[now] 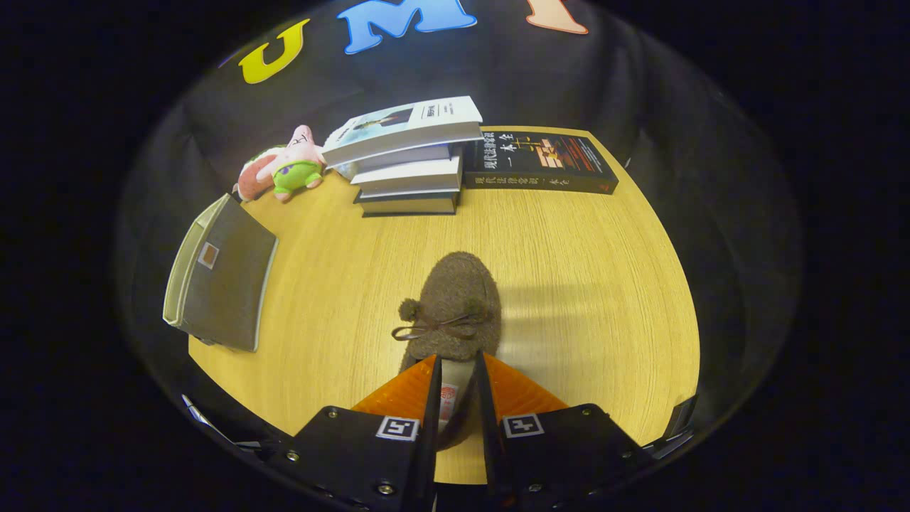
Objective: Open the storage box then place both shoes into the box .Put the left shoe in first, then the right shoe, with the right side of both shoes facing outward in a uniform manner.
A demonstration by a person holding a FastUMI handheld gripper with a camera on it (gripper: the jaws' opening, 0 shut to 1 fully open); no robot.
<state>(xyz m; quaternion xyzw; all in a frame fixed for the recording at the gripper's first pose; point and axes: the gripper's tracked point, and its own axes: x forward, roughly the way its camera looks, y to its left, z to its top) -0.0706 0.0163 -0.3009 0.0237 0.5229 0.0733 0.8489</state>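
Note:
A brown fuzzy shoe (451,306) with a bow and two pompoms points away from me over the wooden table (590,284). My gripper (458,370) is shut on the shoe's heel rim, one finger on each side of the heel wall. The shoe casts a shadow to its right. The grey storage box (220,274) stands to the left of the shoe near the table's left edge, with its lid open and tilted back; its inside is hidden.
A stack of books (409,160) lies at the far side of the table, with a dark book (540,162) beside it on the right. A pink plush toy (284,171) sits at the far left, behind the box.

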